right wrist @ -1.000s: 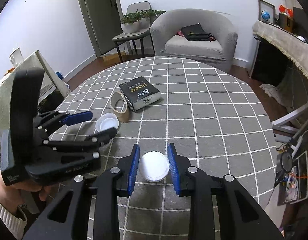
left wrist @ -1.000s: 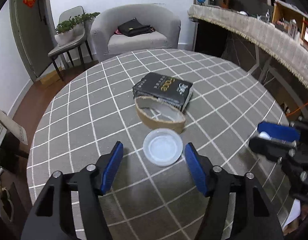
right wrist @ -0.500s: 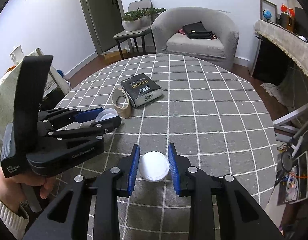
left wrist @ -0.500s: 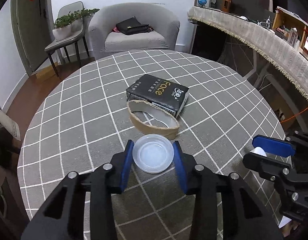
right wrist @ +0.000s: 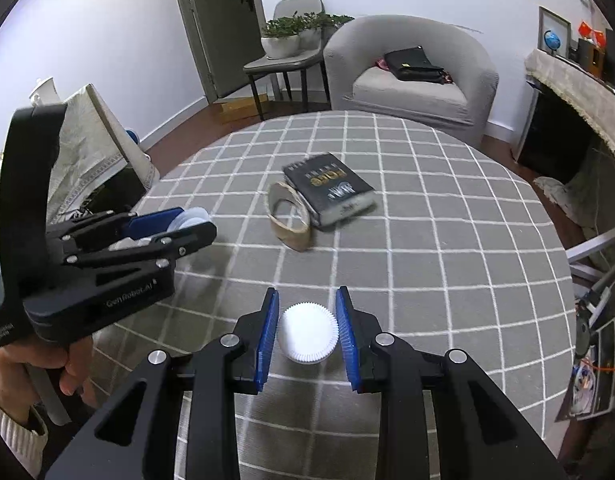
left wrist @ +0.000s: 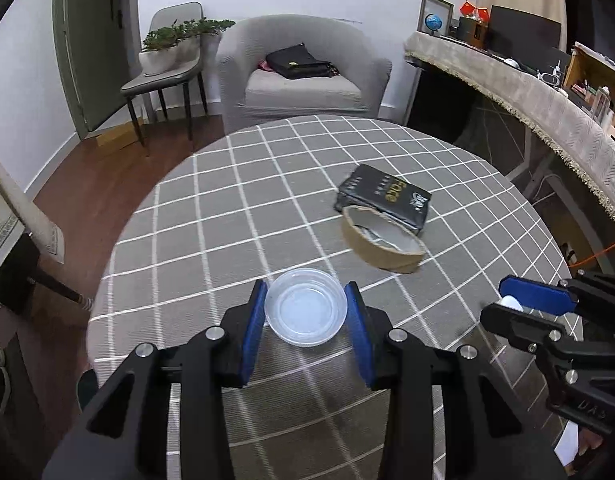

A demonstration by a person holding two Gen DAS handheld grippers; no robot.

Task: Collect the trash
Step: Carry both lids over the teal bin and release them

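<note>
My left gripper (left wrist: pixel 306 312) is shut on a clear plastic lid (left wrist: pixel 306 306) and holds it above the table's near left part. From the right wrist view the left gripper (right wrist: pixel 175 224) is at the left with the lid (right wrist: pixel 192 216) between its fingers. My right gripper (right wrist: pixel 307 331) is shut on a white pleated paper cup (right wrist: pixel 307 332), held over the grey checked tablecloth (right wrist: pixel 427 240). The right gripper (left wrist: pixel 523 304) also shows at the right of the left wrist view. A brown tape ring (left wrist: pixel 383 242) lies against a black tissue pack (left wrist: pixel 387 198).
A grey armchair (left wrist: pixel 303 68) with a black bag stands beyond the table. A chair with potted plants (left wrist: pixel 167 64) is at the back left. A long covered counter (left wrist: pixel 547 92) runs along the right. A board leans by the table's left edge (right wrist: pixel 103 144).
My left gripper closed on the clear lid, lifted it and swung left, away from the tape ring. My right gripper keeps hold of the paper cup.
</note>
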